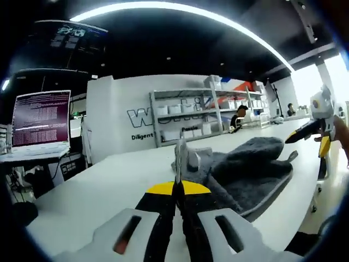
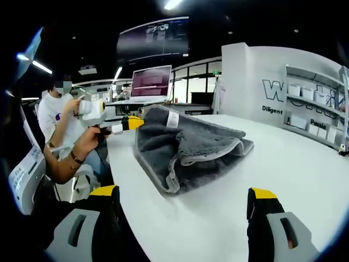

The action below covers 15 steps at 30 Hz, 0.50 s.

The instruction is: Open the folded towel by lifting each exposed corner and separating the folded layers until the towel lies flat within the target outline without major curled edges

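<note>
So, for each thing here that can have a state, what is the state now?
towel: still folded and bunched on the white table, one corner lifted.
left gripper: shut on the towel corner.
right gripper: open, holding nothing, near the towel.
laptop: open, screen lit.

Towel (image 2: 191, 144) dark grey w/ lighter grey edging, white tag. Table (image 2: 283, 169) white. Left gripper (image 1: 177, 164) & right gripper (image 2: 182, 199): black jaws, yellow tips, grey bodies. Laptop screen (image 1: 41, 117) maroon w/ white text.
</note>
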### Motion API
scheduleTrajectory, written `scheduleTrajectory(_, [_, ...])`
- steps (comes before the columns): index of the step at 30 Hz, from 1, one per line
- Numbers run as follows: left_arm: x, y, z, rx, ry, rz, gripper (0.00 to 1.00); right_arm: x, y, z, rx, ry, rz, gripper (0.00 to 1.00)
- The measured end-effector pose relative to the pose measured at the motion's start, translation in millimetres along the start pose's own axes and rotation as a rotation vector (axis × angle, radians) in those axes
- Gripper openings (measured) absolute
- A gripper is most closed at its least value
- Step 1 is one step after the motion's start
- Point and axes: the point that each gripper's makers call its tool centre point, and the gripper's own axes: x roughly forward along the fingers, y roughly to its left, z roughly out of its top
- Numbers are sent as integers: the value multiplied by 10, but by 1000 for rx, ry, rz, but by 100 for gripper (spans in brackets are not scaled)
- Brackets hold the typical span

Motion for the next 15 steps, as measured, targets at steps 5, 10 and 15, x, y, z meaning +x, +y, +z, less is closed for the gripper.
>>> scheduleTrajectory(5, [13, -39, -134, 33, 60, -28, 3, 14, -4, -25, 4, 6, 0, 99])
scheduleTrajectory(10, [28, -58, -194, 48, 97, -49, 14, 31, 6, -33, 2, 12, 4, 99])
scheduleTrajectory(15, [59, -74, -215, 79, 113, -60, 32, 45, 17, -34, 5, 10, 8, 99])
